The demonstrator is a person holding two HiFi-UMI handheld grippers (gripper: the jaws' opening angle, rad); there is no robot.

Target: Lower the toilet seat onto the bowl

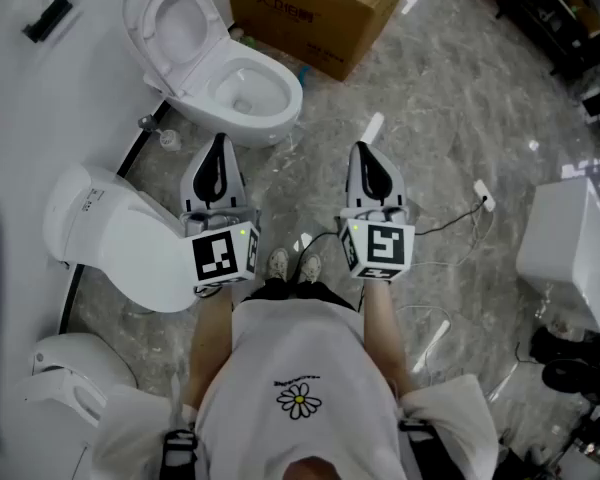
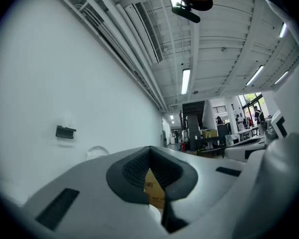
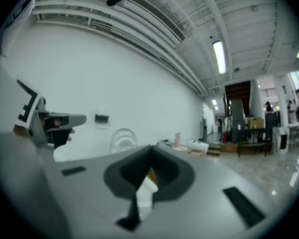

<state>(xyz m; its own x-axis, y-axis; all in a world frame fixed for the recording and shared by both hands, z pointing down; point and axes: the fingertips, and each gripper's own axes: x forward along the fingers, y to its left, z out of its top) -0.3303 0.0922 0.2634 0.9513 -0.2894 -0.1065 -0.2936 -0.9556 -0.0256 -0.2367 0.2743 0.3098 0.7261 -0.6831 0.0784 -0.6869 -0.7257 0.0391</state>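
Note:
A white toilet stands by the wall at the upper left of the head view, its bowl (image 1: 248, 90) uncovered. The seat and lid (image 1: 172, 20) are raised and lean back toward the wall. My left gripper (image 1: 219, 144) is shut and holds nothing; it hovers a little short of the bowl's front. My right gripper (image 1: 366, 151) is also shut and holds nothing, out over the floor to the right of the bowl. In the right gripper view the raised seat (image 3: 122, 138) shows as a pale arch far ahead. The left gripper view shows its own jaws (image 2: 151, 150) together.
A cardboard box (image 1: 315, 13) sits just behind and right of the toilet. Two more white toilets (image 1: 110, 233) (image 1: 75, 368) stand along the wall on my left. A white unit (image 1: 570, 248) and a plug with cable (image 1: 483, 196) lie right. A small bottle (image 1: 168, 138) stands by the toilet's base.

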